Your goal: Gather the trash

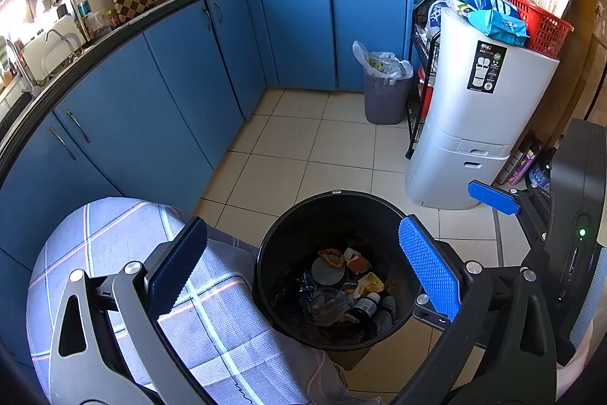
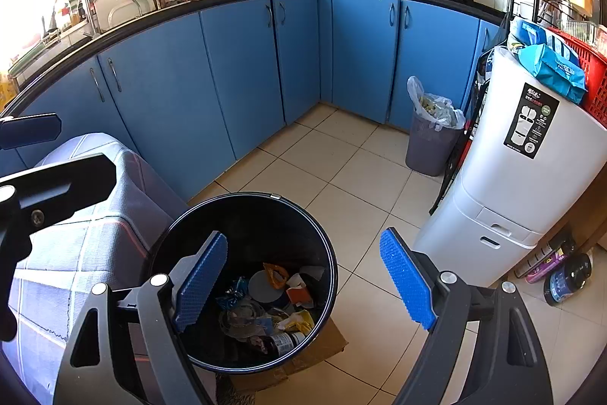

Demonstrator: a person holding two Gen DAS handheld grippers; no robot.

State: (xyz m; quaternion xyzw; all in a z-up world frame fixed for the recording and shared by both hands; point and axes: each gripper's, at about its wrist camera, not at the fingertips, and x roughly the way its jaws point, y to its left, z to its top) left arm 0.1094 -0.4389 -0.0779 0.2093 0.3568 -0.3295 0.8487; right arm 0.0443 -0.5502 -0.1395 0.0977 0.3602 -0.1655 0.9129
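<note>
- Blue ribbed pads line the fingers of the left gripper [image 1: 303,266], whose jaws stand wide apart with nothing between them; it hangs over the round black plastic bin [image 1: 265,253].
- Likewise the right gripper [image 2: 303,281] has its blue pads spread far from each other and carries nothing; its left finger lies over the bin mouth, its right finger over the pale floor tiles [image 2: 341,177].
- Inside the black bin lies the collected trash [image 1: 343,285]: a grey round lid, a dark small bottle, orange and yellow wrappers, a clear crumpled plastic piece. All of it rests on the bottom, so much of the task appears done.
- Just beside the bin, on its left, stands a seat covered with grey checked cloth [image 1: 114,245]; under the bin a piece of brown cardboard [image 2: 326,344] sticks out.
- On the open tiles between bin and cupboards no loose trash shows, so little seems left, unless something lies outside the views.
- Farther away, a grey woven basket with a clear plastic bag [image 2: 430,135] stands near the blue cupboard doors [image 2: 227,71], next to a tall white plastic container [image 2: 523,177].
- Hidden parts: the floor behind the grippers is cut off, the seat covers the ground under it, and some pieces in the bin are too tangled to name.
</note>
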